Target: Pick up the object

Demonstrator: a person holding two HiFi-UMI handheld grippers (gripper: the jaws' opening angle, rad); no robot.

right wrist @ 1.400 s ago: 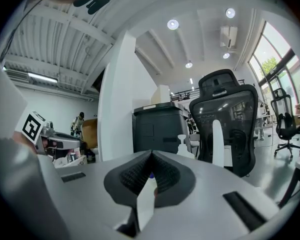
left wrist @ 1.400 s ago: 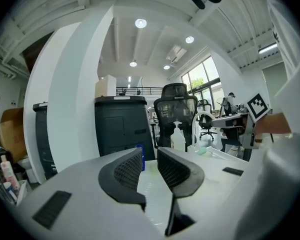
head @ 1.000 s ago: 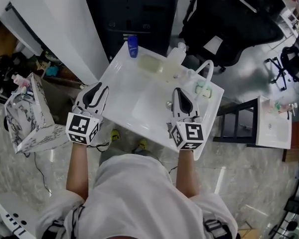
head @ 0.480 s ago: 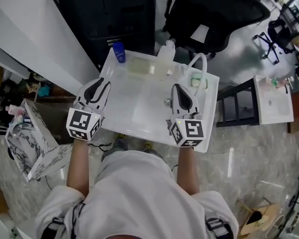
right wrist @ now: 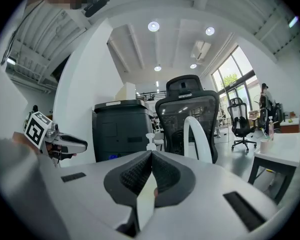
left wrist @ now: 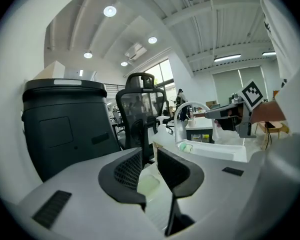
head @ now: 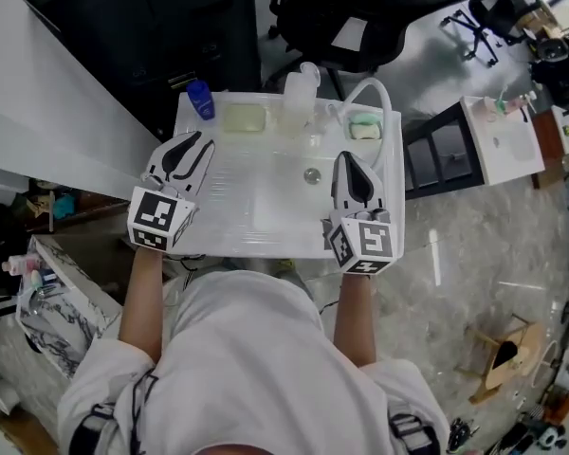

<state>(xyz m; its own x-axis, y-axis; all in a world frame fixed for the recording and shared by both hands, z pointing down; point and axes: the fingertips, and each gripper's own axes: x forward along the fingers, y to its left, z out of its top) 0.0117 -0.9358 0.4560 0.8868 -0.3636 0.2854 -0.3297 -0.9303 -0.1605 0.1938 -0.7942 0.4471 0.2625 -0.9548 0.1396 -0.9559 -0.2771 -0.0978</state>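
The person stands at a white sink and holds both tools low over its near half. The left gripper sits over the sink's left edge. Its jaws stand a little apart with nothing between them, and in the left gripper view a pale soap bar shows through the gap, farther back. The right gripper is over the right side of the basin, just beside the drain. In the right gripper view its jaws meet at the tips and hold nothing.

The loose things all lie along the far rim of the sink, apart from both grippers. A small blue bottle stands at the far left corner. The pale soap bar lies flat next to it. A clear pump bottle stands near the middle, and a green soap rests under the arch of the white tap. The pictures do not show which of these the task means.

Beyond the sink are a black office chair and a dark cabinet.
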